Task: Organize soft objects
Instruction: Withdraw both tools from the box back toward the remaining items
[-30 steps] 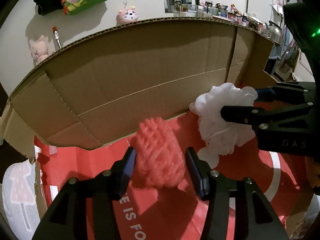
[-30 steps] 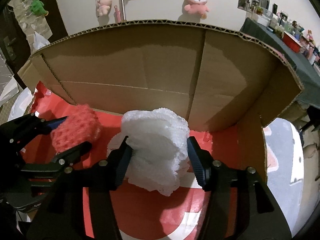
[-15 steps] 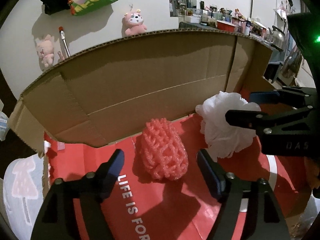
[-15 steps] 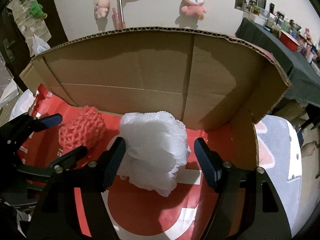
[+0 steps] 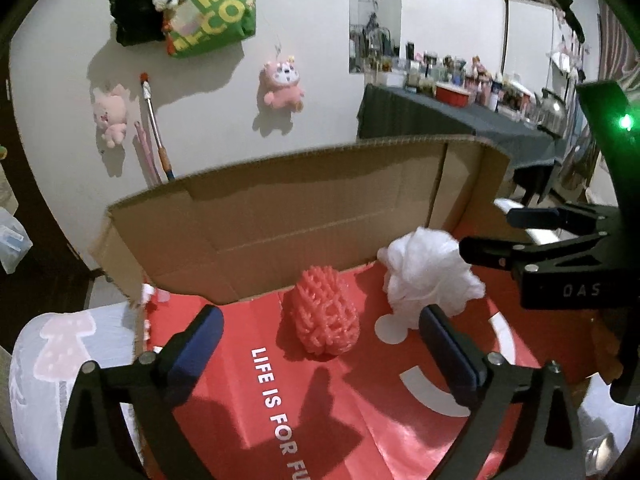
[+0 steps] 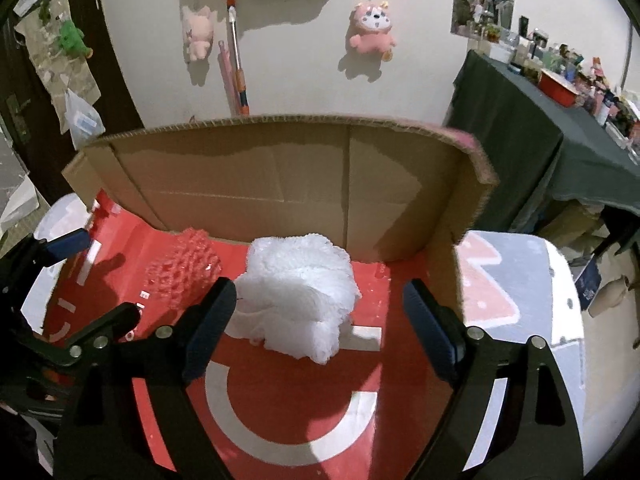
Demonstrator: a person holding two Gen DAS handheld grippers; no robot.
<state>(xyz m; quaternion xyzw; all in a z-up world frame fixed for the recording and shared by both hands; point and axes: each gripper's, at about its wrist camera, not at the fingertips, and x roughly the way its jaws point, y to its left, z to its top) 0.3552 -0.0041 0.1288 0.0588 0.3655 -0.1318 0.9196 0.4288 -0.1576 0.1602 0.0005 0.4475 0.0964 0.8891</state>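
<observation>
My left gripper [image 5: 318, 336] and right gripper [image 6: 318, 312] are both opening wide, gripping nothing. Red sponge [image 5: 325, 312] and white puff [image 6: 298, 284] lie side by side on the box [image 6: 280, 184] floor.

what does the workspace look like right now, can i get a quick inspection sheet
surface: red printed box floor with a cardboard wall behind it
job's things: red mesh puff and white mesh puff lie side by side on the floor, free of both grippers
clutter: nothing seen in the box
grippers: left gripper and right gripper both opening, pads clear of the puffs
cables: nothing seen
surroundings: pink plush toys and green bag on the wall, crowded dark-clothed table to the right
</observation>
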